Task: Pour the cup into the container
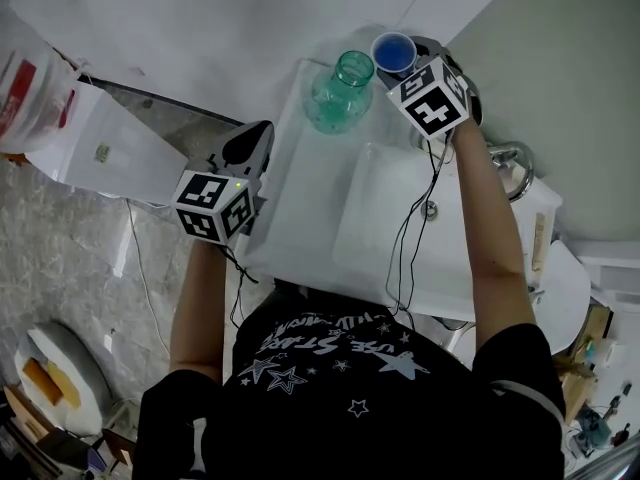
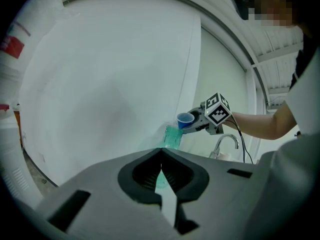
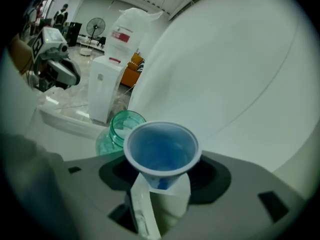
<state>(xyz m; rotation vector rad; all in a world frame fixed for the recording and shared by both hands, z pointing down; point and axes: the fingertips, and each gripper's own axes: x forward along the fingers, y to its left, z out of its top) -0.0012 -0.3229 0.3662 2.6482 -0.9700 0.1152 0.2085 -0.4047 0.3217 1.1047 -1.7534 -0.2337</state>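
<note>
Noting blue cup (image 3: pixel 161 151) at upper centre of head view, clamped low on its wall in the part-open jaws of right gripper (image 3: pixel 160 196). Reading its long axis as near upright, mouth up, leaning slightly toward green glass jar (image 3: pixel 119 130) just beside it. Seeing only blue inside the cup, not making out any contents. Finding the jar standing upright on white bench (image 1: pixel 300 198), mouth open, fill unclear. Logging left gripper (image 2: pixel 161 156) at mid-left, jaws closed together, gripping nothing.
</note>
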